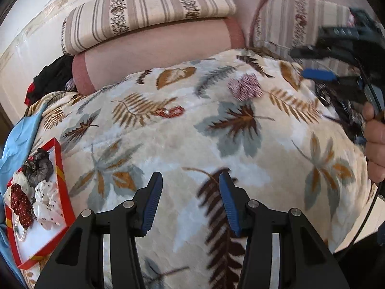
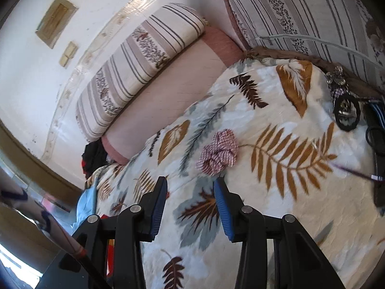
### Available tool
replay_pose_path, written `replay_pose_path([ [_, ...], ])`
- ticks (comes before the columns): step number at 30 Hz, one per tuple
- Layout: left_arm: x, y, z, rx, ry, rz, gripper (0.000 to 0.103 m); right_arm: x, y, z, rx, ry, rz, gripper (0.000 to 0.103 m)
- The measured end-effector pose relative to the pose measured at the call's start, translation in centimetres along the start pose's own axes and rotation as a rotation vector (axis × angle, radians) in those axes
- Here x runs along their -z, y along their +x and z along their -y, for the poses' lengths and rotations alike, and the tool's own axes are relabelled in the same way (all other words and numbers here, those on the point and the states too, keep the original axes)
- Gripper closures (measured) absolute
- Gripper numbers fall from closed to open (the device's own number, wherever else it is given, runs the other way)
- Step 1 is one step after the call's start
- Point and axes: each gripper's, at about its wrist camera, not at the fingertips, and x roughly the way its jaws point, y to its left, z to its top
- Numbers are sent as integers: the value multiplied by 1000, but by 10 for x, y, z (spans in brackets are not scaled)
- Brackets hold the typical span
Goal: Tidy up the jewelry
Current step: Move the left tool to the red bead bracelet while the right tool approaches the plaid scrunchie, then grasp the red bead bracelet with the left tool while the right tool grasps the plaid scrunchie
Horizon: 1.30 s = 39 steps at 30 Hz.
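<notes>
A pink checked scrunchie [image 1: 245, 87] lies on the leaf-patterned blanket [image 1: 192, 144]; it also shows in the right wrist view [image 2: 217, 153], just beyond my right gripper [image 2: 190, 183], which is open and empty. My left gripper [image 1: 190, 177] is open and empty above the blanket. A red-rimmed white tray [image 1: 61, 168] at the left holds grey, white and red dotted scrunchies [image 1: 38, 168] and a pearl bracelet [image 1: 21, 233]. A small red item [image 1: 172, 112] lies mid-blanket. The right gripper [image 1: 320, 74] shows at the far right in the left wrist view.
Dark hair accessories and clips [image 2: 346, 113] lie at the blanket's far right edge. Striped cushions [image 1: 144, 12] and a pink bolster [image 1: 156, 55] line the wall. Blue cloth [image 1: 21, 134] lies beside the tray. Black and red fabric [image 1: 48, 82] sits at the left.
</notes>
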Motion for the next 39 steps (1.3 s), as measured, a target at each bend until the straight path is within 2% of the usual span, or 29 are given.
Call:
replay_pose_path([
  [5, -24, 19, -27, 2, -80, -40, 53, -16, 16, 1, 24, -28, -8, 58],
  [10, -51, 58, -46, 66, -181, -124, 53, -12, 38, 30, 34, 44, -65, 57],
  [14, -74, 104, -55, 109, -284, -193, 53, -17, 39, 41, 28, 81, -59, 57],
  [19, -94, 151, -70, 104, -416, -246, 53, -19, 42, 42, 0, 107, -66, 56],
  [24, -104, 185, -77, 99, -505, -277, 53, -21, 49, 40, -17, 120, -74, 56],
  [28, -114, 199, -66, 46, -453, -255, 54, -23, 54, 40, -16, 132, -77, 55],
  [29, -116, 201, -62, 26, -427, -244, 62, -24, 55, 40, -15, 135, -78, 55],
  [30, -116, 203, -59, 6, -405, -233, 74, -25, 56, 41, -13, 137, -78, 55],
  [33, -111, 200, -51, -20, -350, -179, 85, -27, 59, 42, -2, 145, -73, 51],
  [36, -101, 190, -46, -23, -295, -139, 88, -28, 63, 45, 3, 172, -69, 50],
  [39, -83, 177, -42, 18, -251, -132, 88, -28, 68, 45, 16, 177, -71, 49],
])
